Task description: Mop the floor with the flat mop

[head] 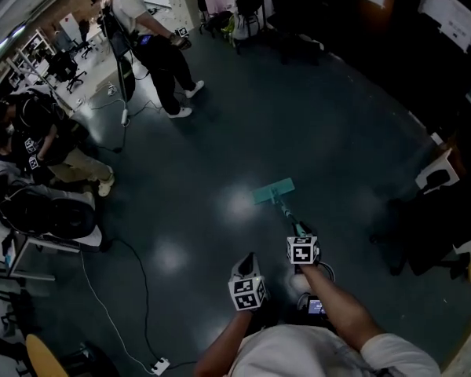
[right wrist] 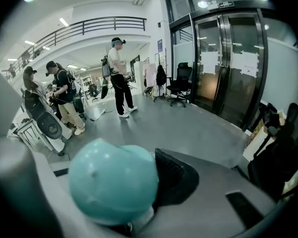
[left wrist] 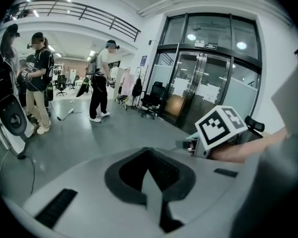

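The flat mop has a teal rectangular head (head: pixel 273 190) lying flat on the dark floor ahead of me. Its thin handle (head: pixel 286 214) runs back to my right gripper (head: pixel 301 250), which is shut on the handle's upper end. In the right gripper view the handle's round teal cap (right wrist: pixel 114 180) fills the space between the jaws of the right gripper (right wrist: pixel 120 188). My left gripper (head: pixel 248 289) hangs beside it to the left, apart from the handle. Its jaws (left wrist: pixel 149 175) are shut with nothing between them. The right gripper's marker cube (left wrist: pixel 221 127) shows in the left gripper view.
One person stands (head: pixel 153 45) at the back left and another crouches (head: pixel 51 144) by a black speaker-like unit (head: pixel 51 210). A cable (head: pixel 133 285) runs to a power strip (head: pixel 158 365). A white stool (head: pixel 438 171) and dark chairs are at the right. Glass doors (right wrist: pixel 228 63) are ahead.
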Tool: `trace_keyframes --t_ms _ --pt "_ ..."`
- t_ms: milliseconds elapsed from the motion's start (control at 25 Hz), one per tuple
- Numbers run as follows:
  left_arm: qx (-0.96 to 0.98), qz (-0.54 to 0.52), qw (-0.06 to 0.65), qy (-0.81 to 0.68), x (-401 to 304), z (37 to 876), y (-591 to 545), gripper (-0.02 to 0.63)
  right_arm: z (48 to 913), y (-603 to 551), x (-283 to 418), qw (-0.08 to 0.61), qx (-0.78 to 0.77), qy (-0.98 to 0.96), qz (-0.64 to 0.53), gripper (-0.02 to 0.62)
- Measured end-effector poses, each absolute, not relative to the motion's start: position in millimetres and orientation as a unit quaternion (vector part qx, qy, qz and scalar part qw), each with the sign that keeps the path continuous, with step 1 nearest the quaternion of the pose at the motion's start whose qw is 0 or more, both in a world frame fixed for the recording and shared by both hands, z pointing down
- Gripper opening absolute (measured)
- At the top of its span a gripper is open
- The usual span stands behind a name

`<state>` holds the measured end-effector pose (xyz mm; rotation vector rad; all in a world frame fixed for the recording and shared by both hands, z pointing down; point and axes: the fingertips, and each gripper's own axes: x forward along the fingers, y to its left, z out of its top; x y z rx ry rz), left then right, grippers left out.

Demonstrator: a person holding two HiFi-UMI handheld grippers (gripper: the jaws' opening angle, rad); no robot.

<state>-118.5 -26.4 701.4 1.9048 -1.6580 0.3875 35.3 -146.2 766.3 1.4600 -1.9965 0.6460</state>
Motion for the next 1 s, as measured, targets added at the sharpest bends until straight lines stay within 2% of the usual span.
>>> trace_keyframes --t_ms 200,360,640,1000 --pt "0.727 0.13 0.29 -0.609 -107 682 -9 0.008 718 -80 48 0.296 0.529 -0.756 0.247 0.115" --pt "0.739 0.126 0.275 -0.602 -97 667 0 0.008 713 -55 52 0.29 0.524 -0.764 0.24 0.115" --pt "0.752 0.12 0.26 -0.594 -86 657 3 0.008 716 -50 65 0.288 0.53 -0.761 0.239 0.115" --pt "0.759 0.114 0.258 -0.587 -110 656 -1 0.008 711 -56 46 0.29 0.534 -0.763 0.221 0.115"
